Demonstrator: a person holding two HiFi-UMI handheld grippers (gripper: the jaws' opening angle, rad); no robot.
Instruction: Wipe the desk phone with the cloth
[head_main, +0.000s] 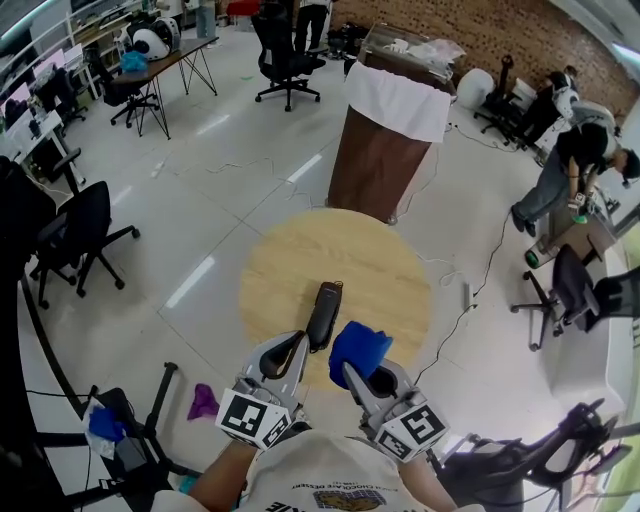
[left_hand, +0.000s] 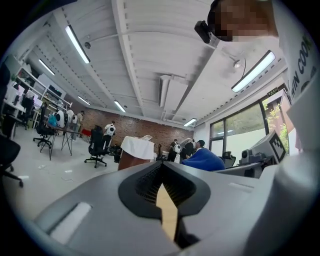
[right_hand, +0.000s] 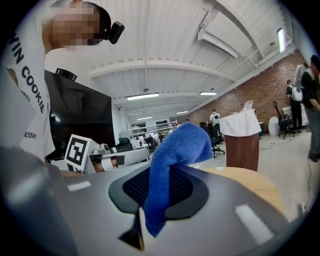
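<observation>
The black desk phone (head_main: 323, 312) lies on the near half of the round wooden table (head_main: 300, 250). In the head view my left gripper (head_main: 299, 342) hangs just by the phone's near end; its jaws are shut with nothing between them. The left gripper view confirms this: the left gripper (left_hand: 163, 174) is closed, and only table wood shows through the slit. My right gripper (head_main: 357, 372) is shut on the blue cloth (head_main: 358, 346), to the right of the phone. In the right gripper view the cloth (right_hand: 179, 146) bulges up out of the right gripper (right_hand: 159, 186).
A tall brown stand with a white cover (head_main: 388, 140) rises just beyond the table. Office chairs (head_main: 85, 235) stand at the left and a purple rag (head_main: 203, 402) lies on the floor. At the right are a bending person (head_main: 570, 165) and more chairs (head_main: 565, 290).
</observation>
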